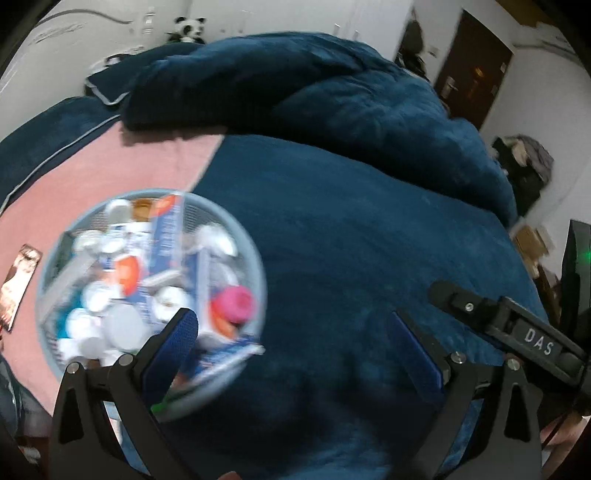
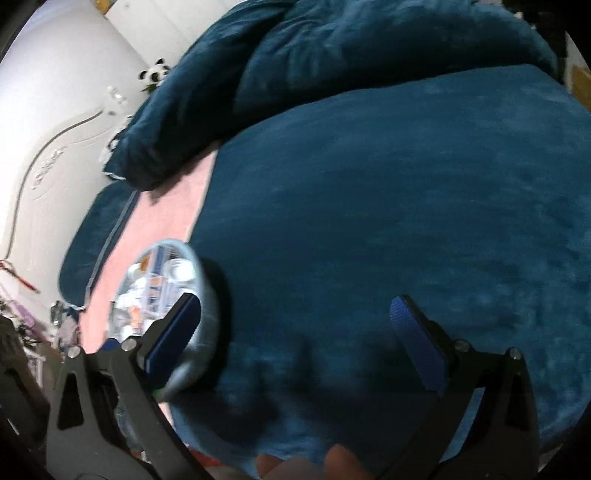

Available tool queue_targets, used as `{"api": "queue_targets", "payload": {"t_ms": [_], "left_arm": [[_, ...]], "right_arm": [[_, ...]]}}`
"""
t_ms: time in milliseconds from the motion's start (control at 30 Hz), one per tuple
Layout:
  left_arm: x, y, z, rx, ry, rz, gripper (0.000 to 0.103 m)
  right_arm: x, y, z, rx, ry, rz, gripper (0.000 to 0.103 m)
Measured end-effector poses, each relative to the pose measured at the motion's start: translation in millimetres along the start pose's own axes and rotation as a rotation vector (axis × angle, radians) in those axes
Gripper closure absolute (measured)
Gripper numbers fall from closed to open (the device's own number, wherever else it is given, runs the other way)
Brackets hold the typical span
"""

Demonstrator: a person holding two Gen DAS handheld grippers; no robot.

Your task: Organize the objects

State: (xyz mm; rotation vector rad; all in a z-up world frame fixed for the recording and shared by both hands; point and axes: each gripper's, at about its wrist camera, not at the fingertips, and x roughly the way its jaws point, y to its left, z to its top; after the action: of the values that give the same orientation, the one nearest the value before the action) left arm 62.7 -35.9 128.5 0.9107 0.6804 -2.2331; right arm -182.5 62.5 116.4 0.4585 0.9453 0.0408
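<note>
- Left gripper [image 1: 295, 325] and right gripper [image 2: 295, 317]: jaws standing wide apart, holding nothing, hovering over plush teal blanket [image 1: 369, 229].
- Round pale-blue mesh basket [image 1: 242, 236], crammed with blurred bottles and boxes, sitting at eight o'clock on pink sheet [image 1: 110, 170].
- Left view alone showing dark packet [image 1: 18, 280] at nine o'clock.

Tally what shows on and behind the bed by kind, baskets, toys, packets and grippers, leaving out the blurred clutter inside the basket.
Mesh basket: 1
Panda toy: 1
Flat packet on the pink sheet: 1
Grippers, left gripper and right gripper, both open and empty: 2
Total: 5
</note>
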Motion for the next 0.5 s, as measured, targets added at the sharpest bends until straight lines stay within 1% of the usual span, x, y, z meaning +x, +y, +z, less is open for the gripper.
{"api": "queue_targets", "payload": {"t_ms": [133, 233, 333, 367, 500], "left_arm": [[17.7, -36.7, -10.5, 0.067, 0.046, -0.042, 0.0], [33.0, -58.5, -20.1, 0.112, 0.084, -0.057, 0.0], [47.8, -72.8, -30.1, 0.142, 0.119, -0.068, 0.0], [51.8, -75.7, -32.9, 0.15, 0.131, -0.066, 0.0], [70.2, -79.7, -43.9, 0.163, 0.184, -0.059, 0.0]], "right_arm": [[-6.5, -23.8, -1.0, 0.021, -0.015, -0.065, 0.0], [-9.0, -41.7, -2.6, 0.037, -0.019, -0.107, 0.0], [-7.2, -57.5, -3.5, 0.047, -0.024, -0.162, 0.0], [-5.0, -63.4, -3.8, 0.045, -0.027, -0.195, 0.0], [2.7, -84.6, -8.0, 0.037, -0.009, -0.281, 0.0]]}}
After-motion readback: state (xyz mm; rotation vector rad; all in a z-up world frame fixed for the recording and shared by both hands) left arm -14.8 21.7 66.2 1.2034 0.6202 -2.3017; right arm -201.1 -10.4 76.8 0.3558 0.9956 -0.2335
